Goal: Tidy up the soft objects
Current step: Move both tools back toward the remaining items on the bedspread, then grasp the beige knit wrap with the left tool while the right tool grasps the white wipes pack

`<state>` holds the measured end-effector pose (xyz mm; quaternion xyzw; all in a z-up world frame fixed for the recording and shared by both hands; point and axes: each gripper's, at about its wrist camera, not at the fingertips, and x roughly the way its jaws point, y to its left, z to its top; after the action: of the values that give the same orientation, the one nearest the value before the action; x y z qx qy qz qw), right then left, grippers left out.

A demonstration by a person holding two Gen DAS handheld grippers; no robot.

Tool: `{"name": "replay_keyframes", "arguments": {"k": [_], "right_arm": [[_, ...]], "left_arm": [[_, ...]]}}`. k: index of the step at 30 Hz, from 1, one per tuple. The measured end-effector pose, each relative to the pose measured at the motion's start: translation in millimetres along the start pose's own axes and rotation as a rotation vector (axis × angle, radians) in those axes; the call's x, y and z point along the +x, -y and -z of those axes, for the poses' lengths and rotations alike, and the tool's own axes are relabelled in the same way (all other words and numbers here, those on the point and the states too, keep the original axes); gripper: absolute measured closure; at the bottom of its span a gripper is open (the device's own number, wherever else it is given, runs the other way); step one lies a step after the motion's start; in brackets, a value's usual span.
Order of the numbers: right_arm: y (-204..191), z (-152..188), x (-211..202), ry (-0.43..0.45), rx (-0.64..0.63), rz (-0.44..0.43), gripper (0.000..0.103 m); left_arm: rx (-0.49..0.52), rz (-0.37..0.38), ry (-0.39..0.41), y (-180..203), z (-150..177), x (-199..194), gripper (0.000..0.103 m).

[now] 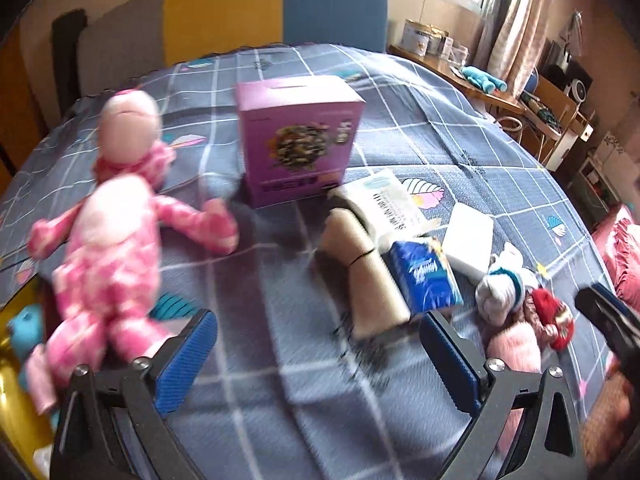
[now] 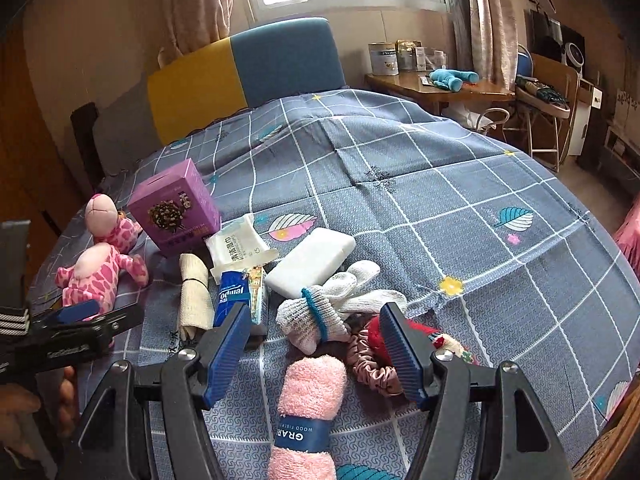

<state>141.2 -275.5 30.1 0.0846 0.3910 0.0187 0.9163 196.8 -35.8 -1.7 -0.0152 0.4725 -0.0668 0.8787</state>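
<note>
Right tool [image 2: 312, 344] wide over fluffy pink rolled towel [image 2: 310, 396]; left tool [image 1: 316, 356] wide above checked bedsheet [image 1: 280, 360].

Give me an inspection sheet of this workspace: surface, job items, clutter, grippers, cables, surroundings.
Surface: bedspread, grey-blue check, mildly creased.
Job's things: pink plush toy lying left; pink rolled towel between the right gripper's fingers, untouched; white socks; scrunchie; beige roll.
Clutter: purple box upright; tissue pack; white block; wipes pack.
Grippers: left gripper open, empty; right gripper open, empty.
Cables: nothing seen.
Surroundings: headboard, desk, window.
</note>
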Motion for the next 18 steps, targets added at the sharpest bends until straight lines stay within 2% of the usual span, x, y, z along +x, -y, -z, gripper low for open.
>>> {"name": "replay_keyframes", "arguments": {"k": [2,4,9,11,12,14,16,18], "right_arm": [[0.2,0.1,0.7,-0.004,0.005,-0.009,0.035],[-1.7,0.1,0.2,-0.001,-0.002,-0.016,0.035],[-9.2,1.8,2.8,-0.009,-0.037,-0.028,0.035],[-11.7,2.5,3.2,-0.008,-0.05,-0.026,0.035],[-12.3,2.8,2.9,-0.005,-0.055,-0.022,0.035],[-11.7,2.9,1.6,0.005,-0.057,-0.013,0.035],[-9.1,2.3,2.2,0.002,-0.046,-0.018,0.035],[-6.8,2.5,5.3,-0.02,-0.03,-0.034,0.035]], "left_arm": [[0.006,0.003,-0.016,8.4,-9.0,15.8,0.019],[0.001,0.021,-0.042,14.5,-18.3,31.0,0.02],[-0.015,0.022,-0.09,22.0,-35.5,66.2,0.037],[-0.026,0.033,-0.121,23.1,-39.2,82.0,0.069],[-0.033,0.03,-0.133,22.3,-39.6,88.3,0.072],[-0.075,0.076,-0.142,18.0,-39.1,92.9,0.083],[-0.073,0.061,-0.106,17.3,-36.5,82.7,0.083],[-0.057,0.082,-0.065,15.5,-31.9,65.3,0.083]]}}
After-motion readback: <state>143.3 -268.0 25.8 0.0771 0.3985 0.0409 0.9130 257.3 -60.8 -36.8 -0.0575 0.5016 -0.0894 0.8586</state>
